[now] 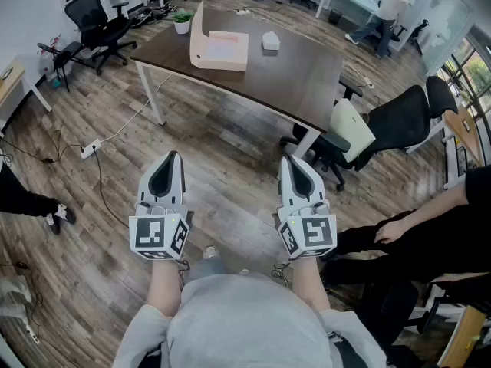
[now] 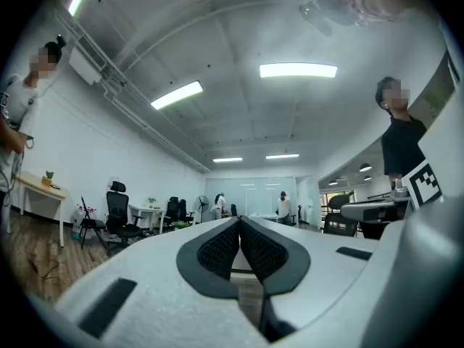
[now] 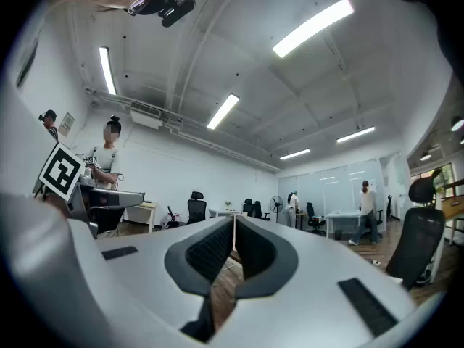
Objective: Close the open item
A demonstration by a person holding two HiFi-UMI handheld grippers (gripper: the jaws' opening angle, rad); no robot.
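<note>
An open flat cardboard box (image 1: pixel 219 47), its lid standing up at the left, lies on a dark brown table (image 1: pixel 307 75) well ahead of me. My left gripper (image 1: pixel 173 157) is held over the wooden floor, far short of the table, jaws shut with nothing between them. My right gripper (image 1: pixel 289 162) is beside it at the same height, also shut and empty. In the left gripper view the black pads (image 2: pixel 217 249) meet at their tips. In the right gripper view the pads (image 3: pixel 210 249) touch too. The box is hidden behind the jaws in both gripper views.
A small white object (image 1: pixel 271 41) and a potted plant (image 1: pixel 182 22) sit on the table. Black office chairs (image 1: pixel 399 125) stand at its right, another chair (image 1: pixel 96 21) at the back left. A seated person's legs (image 1: pixel 406 240) are at my right. A power strip (image 1: pixel 90 149) and cable lie on the floor.
</note>
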